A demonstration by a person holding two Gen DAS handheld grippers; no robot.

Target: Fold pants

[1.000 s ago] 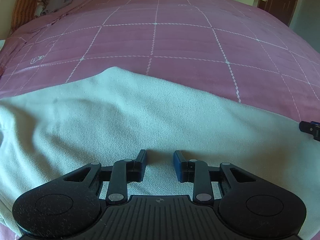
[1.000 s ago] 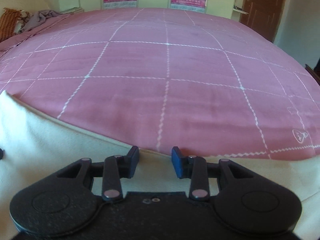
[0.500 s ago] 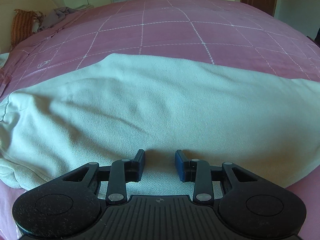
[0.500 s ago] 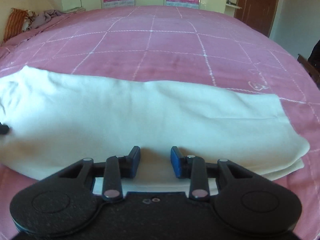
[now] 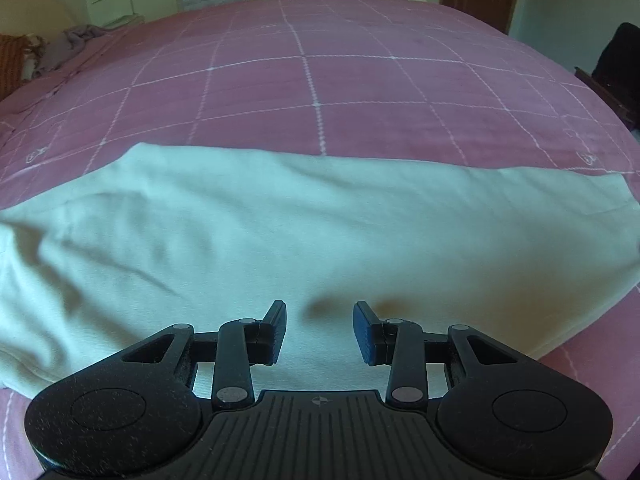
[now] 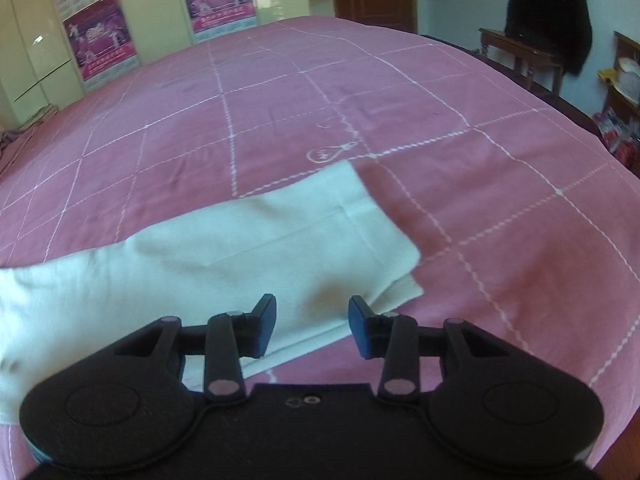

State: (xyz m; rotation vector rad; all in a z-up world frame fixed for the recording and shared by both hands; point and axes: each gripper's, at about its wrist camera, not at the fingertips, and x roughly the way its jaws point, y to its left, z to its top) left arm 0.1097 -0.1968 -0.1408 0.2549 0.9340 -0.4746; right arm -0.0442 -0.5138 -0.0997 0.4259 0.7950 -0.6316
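1 bed (image 5: 360,80) w/ pink grid cover. 1 pair pale pants (image 5: 280,232), folded lengthwise, lies flat across its near part. 2 grippers above it: left gripper (image 5: 320,330) fingers released, holding nothing; right gripper (image 6: 312,326) same, near the hem end.

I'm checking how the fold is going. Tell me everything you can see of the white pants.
The white pants look like soft woven cotton, off-white, lying flat across the pink bedspread as a long band. At the leg end a stitched hem shows, with a second layer's edge peeking out beneath, so they are doubled over. Shallow wrinkles mark the left part. Both the left gripper and right gripper are open above the cloth, not gripping it.
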